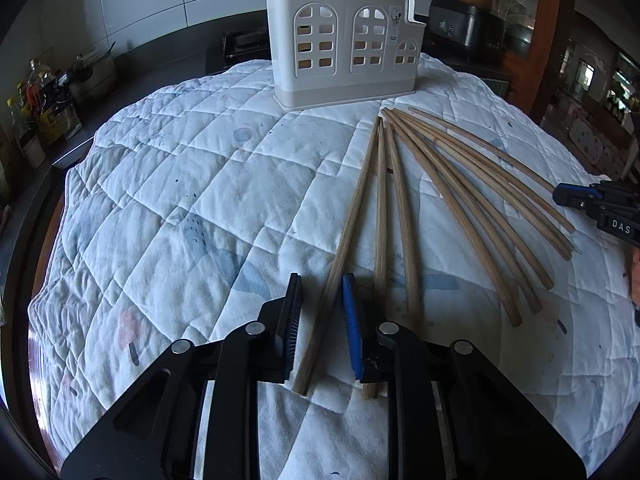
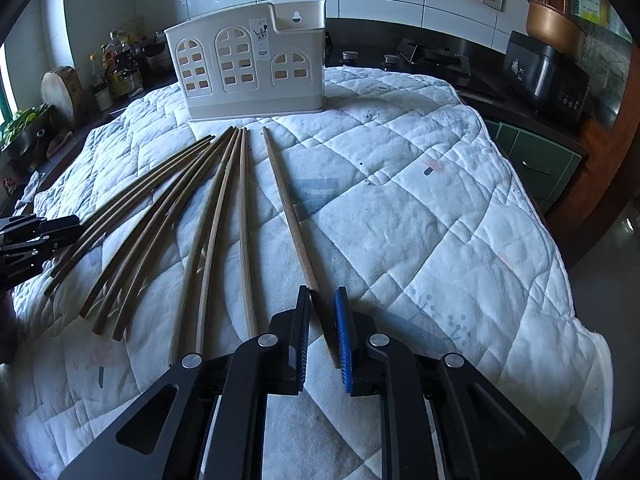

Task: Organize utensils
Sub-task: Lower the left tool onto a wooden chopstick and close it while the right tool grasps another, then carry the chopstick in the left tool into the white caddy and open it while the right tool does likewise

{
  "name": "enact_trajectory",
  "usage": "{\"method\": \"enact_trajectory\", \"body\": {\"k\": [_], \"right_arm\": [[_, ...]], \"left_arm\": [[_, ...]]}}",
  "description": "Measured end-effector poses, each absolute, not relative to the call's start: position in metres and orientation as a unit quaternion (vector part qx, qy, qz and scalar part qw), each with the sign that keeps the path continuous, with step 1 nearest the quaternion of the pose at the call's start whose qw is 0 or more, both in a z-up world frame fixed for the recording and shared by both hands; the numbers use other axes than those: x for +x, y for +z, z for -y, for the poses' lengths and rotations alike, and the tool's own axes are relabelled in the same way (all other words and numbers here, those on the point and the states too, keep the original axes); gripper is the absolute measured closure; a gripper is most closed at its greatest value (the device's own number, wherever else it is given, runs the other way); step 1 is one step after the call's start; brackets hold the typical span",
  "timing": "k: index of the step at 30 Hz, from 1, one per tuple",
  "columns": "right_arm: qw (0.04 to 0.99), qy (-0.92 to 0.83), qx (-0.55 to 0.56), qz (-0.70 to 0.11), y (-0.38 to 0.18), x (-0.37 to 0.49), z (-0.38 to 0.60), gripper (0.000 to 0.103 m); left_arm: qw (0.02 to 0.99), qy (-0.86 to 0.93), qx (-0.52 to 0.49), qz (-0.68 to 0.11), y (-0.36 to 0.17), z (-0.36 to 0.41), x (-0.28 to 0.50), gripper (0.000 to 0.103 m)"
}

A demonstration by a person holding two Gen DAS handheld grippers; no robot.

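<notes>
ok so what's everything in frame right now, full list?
Wooden chopsticks: at least eight, light brown, fanned out flat on the quilt in front of the holder.
Utensil holder: one, off-white with arched window cutouts, upright at the quilt's far end.
Quilt: one, white with faded prints, under everything.
Bottles: several, mixed colours, on the dark counter behind.
Rice cooker: one, black, on the counter.
Left gripper: black, jaws open either side of the leftmost chopstick.
Right gripper: black, jaws open around the rightmost chopstick.
</notes>
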State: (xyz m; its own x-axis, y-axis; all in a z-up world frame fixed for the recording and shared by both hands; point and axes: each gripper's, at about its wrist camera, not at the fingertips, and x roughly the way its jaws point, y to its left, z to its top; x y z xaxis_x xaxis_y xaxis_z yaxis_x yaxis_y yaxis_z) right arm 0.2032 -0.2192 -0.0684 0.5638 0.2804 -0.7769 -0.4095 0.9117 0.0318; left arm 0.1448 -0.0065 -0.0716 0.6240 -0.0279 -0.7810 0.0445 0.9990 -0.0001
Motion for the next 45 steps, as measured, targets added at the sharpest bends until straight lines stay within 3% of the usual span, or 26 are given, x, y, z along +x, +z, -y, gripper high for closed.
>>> {"method": "enact_trajectory", "body": {"k": [7,20,45], "right_arm": [[0.898,0.201,-0.065,-0.385,-0.039,0.184,0.219,0.095],[0.928,0.226,-0.036,-0.295,0.049,0.176,0.208,0.096],[0.937,0.224,-0.08,-0.255,0.224,0.299,0.157,0.096]], "left_arm": [[0.908,-0.027,-0.003,-0.418,-0.062,0.005,0.142,0.095],[0.944,-0.05,-0.062,-0.32,0.004,-0.005,0.122,0.098],[0.962,-0.089,-0.044,-0.253,0.148,-0.019,0.19,0.098]]}}
